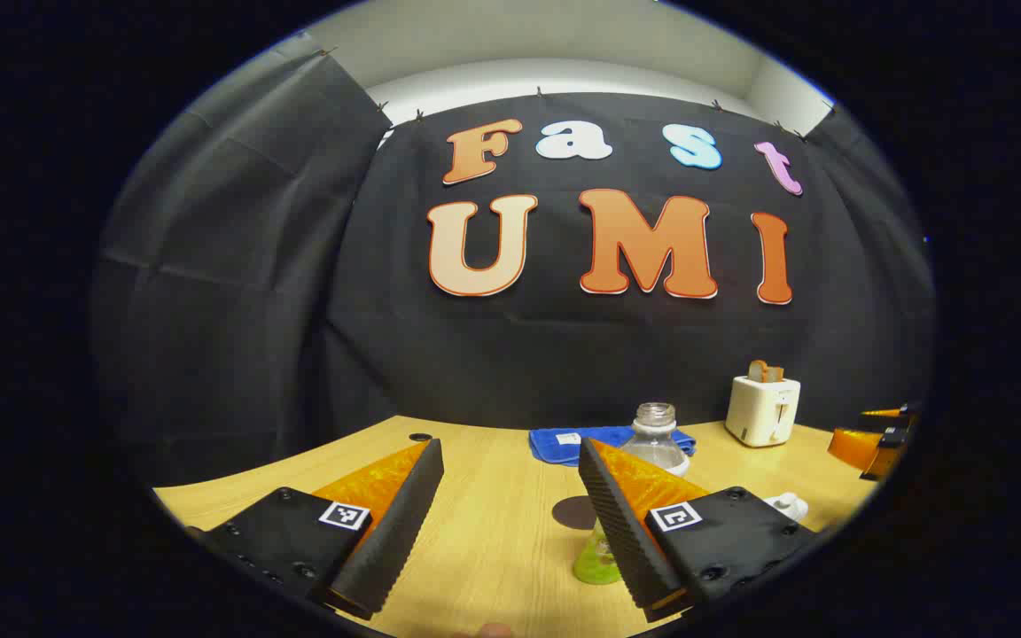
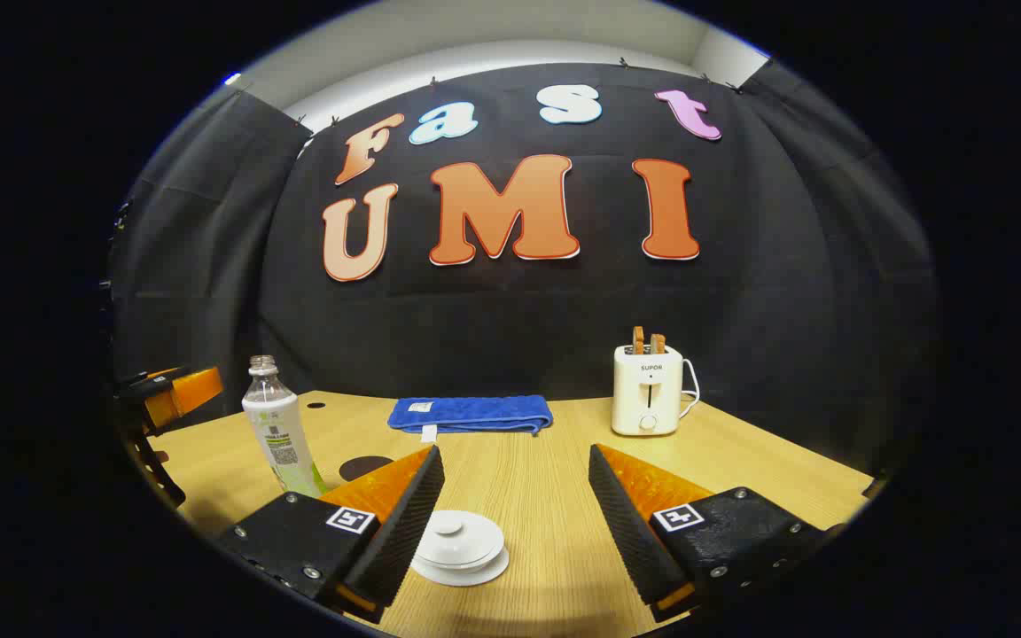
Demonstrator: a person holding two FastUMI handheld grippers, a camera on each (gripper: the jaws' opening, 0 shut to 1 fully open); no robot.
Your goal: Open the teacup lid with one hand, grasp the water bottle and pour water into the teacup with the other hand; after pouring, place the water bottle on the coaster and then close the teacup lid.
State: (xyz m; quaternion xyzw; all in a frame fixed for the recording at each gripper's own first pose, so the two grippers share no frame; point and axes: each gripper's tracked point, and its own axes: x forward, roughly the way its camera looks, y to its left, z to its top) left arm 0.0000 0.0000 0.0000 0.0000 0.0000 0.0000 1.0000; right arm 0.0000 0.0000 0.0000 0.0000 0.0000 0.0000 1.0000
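A clear water bottle (image 2: 276,425) with a greenish base stands upright at the table's left. In the left gripper view the bottle (image 1: 655,436) rises just behind my right-hand finger, which hides its middle. My left gripper (image 1: 510,447) is open and holds nothing. A dark round coaster (image 1: 574,512) lies flat beside the bottle, and the coaster (image 2: 364,465) is bare. The white teacup (image 2: 459,540), lid on, sits low between the fingers of my open right gripper (image 2: 515,454), close to the left finger. The teacup (image 1: 785,505) peeks out at the right.
A folded blue cloth (image 2: 471,414) lies at the back of the wooden table (image 2: 528,496). A white toaster (image 2: 650,390) with bread in its slots stands at the back right. The left gripper (image 2: 169,399) shows at the far left edge.
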